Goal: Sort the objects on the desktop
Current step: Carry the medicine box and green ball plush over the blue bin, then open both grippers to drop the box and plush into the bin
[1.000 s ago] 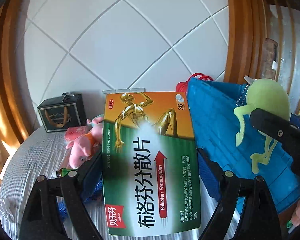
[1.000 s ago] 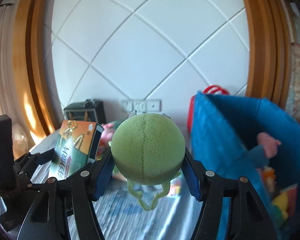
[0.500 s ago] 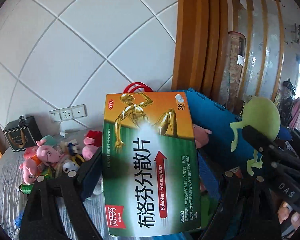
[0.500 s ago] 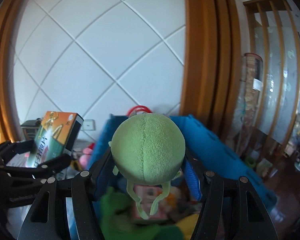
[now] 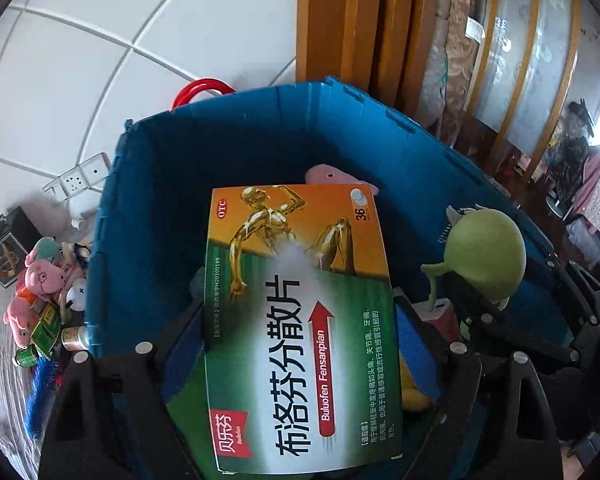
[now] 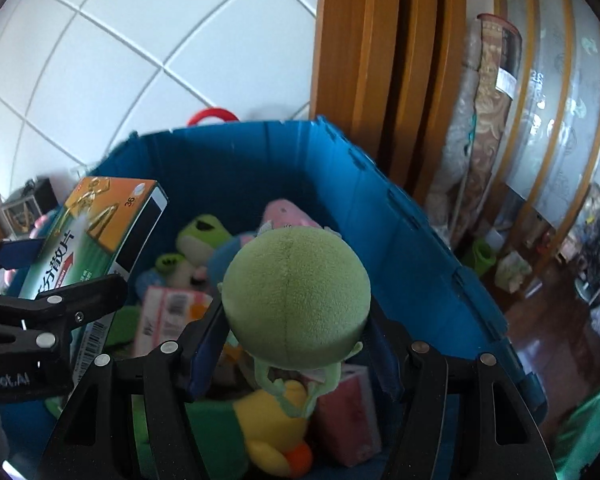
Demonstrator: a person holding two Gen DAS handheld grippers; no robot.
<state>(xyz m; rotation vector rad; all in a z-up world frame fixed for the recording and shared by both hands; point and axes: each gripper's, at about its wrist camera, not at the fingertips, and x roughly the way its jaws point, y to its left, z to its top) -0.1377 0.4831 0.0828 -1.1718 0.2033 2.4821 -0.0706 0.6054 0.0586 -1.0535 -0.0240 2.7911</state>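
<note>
We have both loads poised over the open blue plastic storage bin (image 6: 400,216): our left gripper (image 5: 300,360) is clamped across the wide orange-and-green cardboard medicine box (image 5: 300,320), and our right gripper (image 6: 296,344) is squeezed on the round green plush toy with dangling limbs (image 6: 296,292). Both hang above the bin's contents, a jumble that includes a yellow plush duck (image 6: 272,436), a green frog plush (image 6: 202,240) and a pink carton (image 6: 172,316). The two tools sit close side by side, so we judge the main risk to be a knock between them as we let go; a bump could tip the box against the bin's near wall and send it out onto the grey tabletop (image 5: 4,380), where pink plush pigs (image 5: 36,284) and small cans wait unsorted. The plush's thin limbs could also snag on our right pads when they part, dragging it back out. The box, dropped flat, may bury smaller things.
</note>
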